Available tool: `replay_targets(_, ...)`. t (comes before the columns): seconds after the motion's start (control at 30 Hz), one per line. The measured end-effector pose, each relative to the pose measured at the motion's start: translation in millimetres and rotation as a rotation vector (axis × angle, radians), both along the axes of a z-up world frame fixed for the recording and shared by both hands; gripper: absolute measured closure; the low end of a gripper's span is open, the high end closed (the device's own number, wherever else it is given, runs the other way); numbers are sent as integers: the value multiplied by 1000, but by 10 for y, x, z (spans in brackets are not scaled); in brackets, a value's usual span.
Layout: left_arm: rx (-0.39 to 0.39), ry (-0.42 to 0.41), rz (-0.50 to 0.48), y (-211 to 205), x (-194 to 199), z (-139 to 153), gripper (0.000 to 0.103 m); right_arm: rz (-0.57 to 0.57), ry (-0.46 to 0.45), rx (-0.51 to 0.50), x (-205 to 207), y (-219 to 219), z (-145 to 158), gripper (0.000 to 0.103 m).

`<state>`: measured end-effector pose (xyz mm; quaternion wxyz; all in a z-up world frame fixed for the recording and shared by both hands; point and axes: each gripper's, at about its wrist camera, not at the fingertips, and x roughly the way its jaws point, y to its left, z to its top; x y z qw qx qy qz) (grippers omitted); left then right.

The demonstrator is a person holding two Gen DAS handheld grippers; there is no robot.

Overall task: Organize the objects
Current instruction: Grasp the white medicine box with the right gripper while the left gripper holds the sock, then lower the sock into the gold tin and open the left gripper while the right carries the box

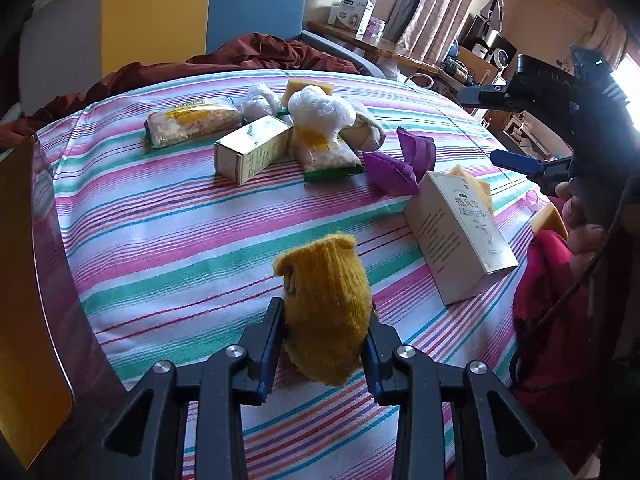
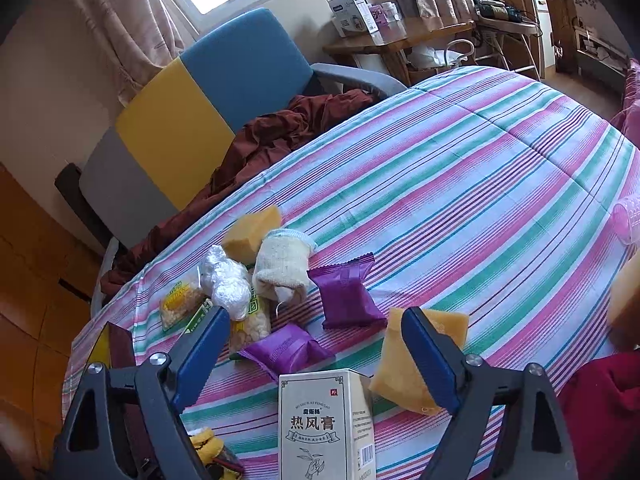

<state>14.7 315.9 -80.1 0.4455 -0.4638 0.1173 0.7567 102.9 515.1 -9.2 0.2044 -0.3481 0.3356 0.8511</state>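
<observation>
Since the left gripper (image 1: 325, 342) is already clamped on the mustard-yellow knitted sock (image 1: 324, 312), pinching it across the middle with both blue pads, the job now is mostly about carrying it cleanly. That sock is soft and floppy, so I'd lift it straight up off the pink, green and white striped bedspread (image 1: 168, 248) before moving sideways, otherwise the loose end drags and pulls the fabric out of the pinch. Keep the squeeze steady; knit compresses, so it can creep out if the hold eases.

Meanwhile the right gripper (image 2: 316, 354) sits with its jaws spread wide and nothing pressed between them. It's hovering over the tall cream-coloured cardboard box with black Chinese lettering (image 2: 326, 424), with a yellow-orange sponge block (image 2: 404, 376) right behind its right-hand pad. My guess is the box is its next pick. If so, come down square on the two long faces and stay clear of that sponge, since it's just beside the box and easy to nudge.

Everything else is bunched up further back: two shiny purple snack packets (image 2: 344, 296), a cream knitted sock (image 2: 280, 268), a crumpled clear plastic bag (image 2: 228, 280). Best to route the yellow sock around that pile rather than over it, so a dangling end doesn't snag anything.
</observation>
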Motion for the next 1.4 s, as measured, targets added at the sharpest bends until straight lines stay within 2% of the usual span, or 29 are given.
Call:
replay_targets(0.17, -5, 20, 8, 18, 46, 4, 69, 12, -43, 5, -20, -32, -43, 20)
replay_targets(0.3, -9, 23, 11, 9, 50, 8, 70, 32, -128, -23, -43, -91, -127, 24)
replay_targets(0.4, 0, 9, 17, -27, 27, 7, 70, 81, -171, 13, -11, -251, -90, 24)
replay_targets(0.57, 11, 4, 26, -47, 26, -2, 70, 197, -337, 73, -78, -556, -205, 24)
replay_targets(0.63, 13, 3, 32, -72, 30, 13, 70, 215, -426, 105, -153, -623, -323, 31)
replay_targets(0.67, 13, 8, 34, -86, 40, 23, 70, 228, -458, 121, -196, -654, -371, 48)
replay_targets(0.7, 13, 14, 35, -105, 51, 37, 71, 241, -474, 134, -244, -690, -409, 51)
replay_targets(0.83, 25, 24, 36, -210, 90, 109, 71, 256, -461, 200, -332, -821, -464, 51)
replay_targets(1.07, 98, 66, 68, -532, 92, 492, 71, 292, -434, 191, -324, -828, -470, 51)
replay_targets(1.17, 137, 96, 140, -870, -60, 729, 71, 315, -422, 197, -342, -889, -453, 51)
replay_targets(1.27, 139, 115, 275, -1315, -331, 851, 71, 326, -418, 208, -364, -933, -450, 51)
replay_targets(1.4, 56, 145, 447, -1926, -665, 780, 71, 332, -424, 214, -380, -957, -466, 51)
